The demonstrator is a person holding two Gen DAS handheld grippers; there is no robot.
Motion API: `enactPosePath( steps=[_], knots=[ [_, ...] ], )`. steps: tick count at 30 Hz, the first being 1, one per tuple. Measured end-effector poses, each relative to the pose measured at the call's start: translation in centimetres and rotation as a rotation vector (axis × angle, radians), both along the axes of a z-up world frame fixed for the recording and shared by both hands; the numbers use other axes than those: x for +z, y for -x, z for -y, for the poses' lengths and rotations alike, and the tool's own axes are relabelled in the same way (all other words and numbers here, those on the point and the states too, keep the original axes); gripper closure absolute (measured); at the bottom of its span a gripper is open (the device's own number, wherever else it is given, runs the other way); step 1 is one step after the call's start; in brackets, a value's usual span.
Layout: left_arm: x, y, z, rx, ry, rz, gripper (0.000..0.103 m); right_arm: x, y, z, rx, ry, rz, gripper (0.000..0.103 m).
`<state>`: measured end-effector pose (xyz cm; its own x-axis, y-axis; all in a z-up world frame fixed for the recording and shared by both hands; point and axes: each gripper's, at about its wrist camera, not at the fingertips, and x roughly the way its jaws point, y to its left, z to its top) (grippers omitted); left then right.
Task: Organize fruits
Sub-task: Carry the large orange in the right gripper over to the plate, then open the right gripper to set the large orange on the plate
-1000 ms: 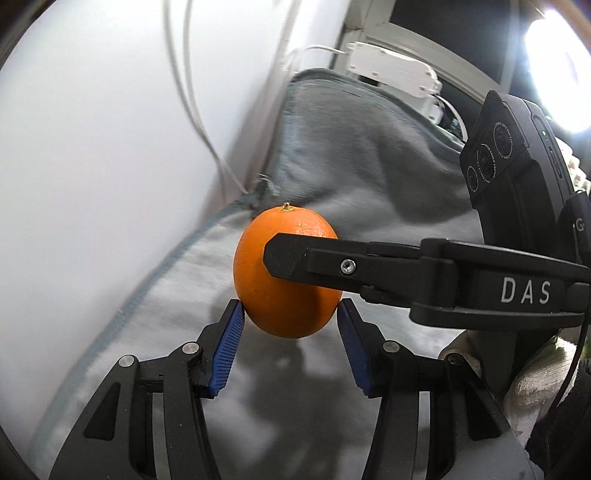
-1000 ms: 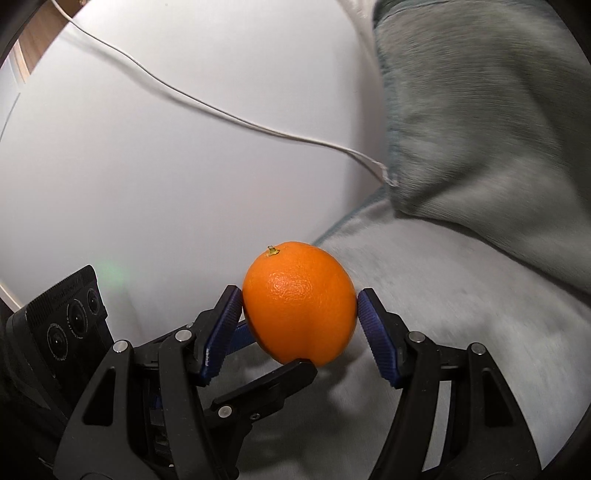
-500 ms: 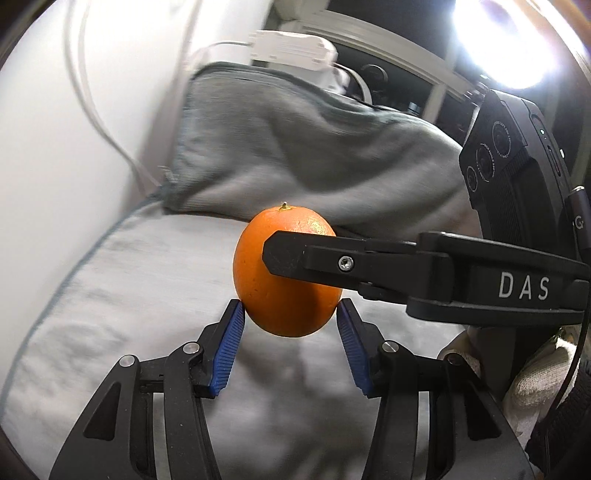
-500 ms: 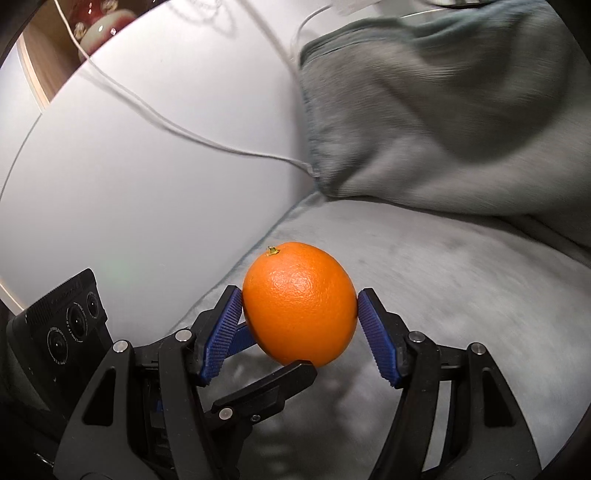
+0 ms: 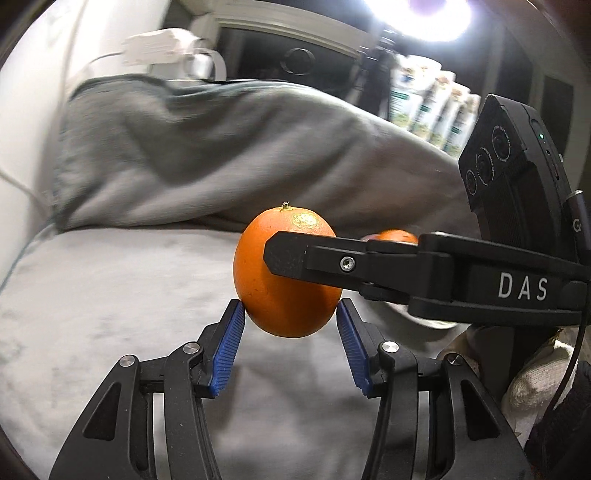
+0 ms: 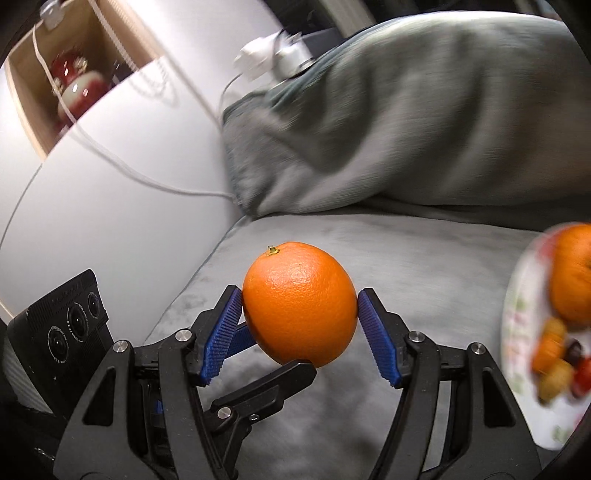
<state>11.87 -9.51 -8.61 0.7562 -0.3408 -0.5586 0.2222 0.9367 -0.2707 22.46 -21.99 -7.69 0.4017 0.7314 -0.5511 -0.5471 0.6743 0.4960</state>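
Observation:
An orange (image 5: 266, 280) with a small stem hangs above a grey bed cover, held by both grippers at once. My left gripper (image 5: 290, 325) has its blue pads against the orange's lower sides. My right gripper (image 6: 300, 316) grips the same orange (image 6: 300, 306) from the side; its black finger (image 5: 369, 264) crosses the left wrist view. At the right of the right wrist view, a white patterned plate (image 6: 517, 317) holds another orange (image 6: 572, 273) and several small fruits (image 6: 554, 365), all blurred.
A grey pillow (image 5: 207, 158) lies at the back, with a white wall (image 6: 92, 206) and a white cable (image 6: 122, 166) to the left. A white power adapter (image 5: 159, 51) sits above the pillow. A bright lamp (image 5: 417, 14) shines at top right.
Both grippers have swung right together with the orange held the same way. The wall has slid off to the left, and the pillow and the fruit plate have come into view.

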Motion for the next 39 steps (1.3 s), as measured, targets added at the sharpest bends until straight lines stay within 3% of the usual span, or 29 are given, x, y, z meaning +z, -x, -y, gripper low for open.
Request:
enactPosePath(
  steps=[19,28,31,39],
  knots=[
    [0.8,-1.6,13.7,-0.305,0.003,-0.025,0.052,0.1,3.5,14.9,-0.308,0.014,-0.015,0.035],
    [-0.1,-2.5,15.5,-0.348,-0.023,-0.064,0.052,-1.0,3.4,17.1,-0.356,0.032,-0.044,0.035],
    [0.1,-2.4,15.5,-0.33,-0.029,-0.036,0.052,-1.3,3.5,17.0,-0.372,0.059,-0.039,0.035],
    [1.4,-1.7,13.6,-0.309,-0.033,-0.005,0.053,-0.4,4.8,18.5,-0.434,0.012,-0.007,0.035]
  ],
)
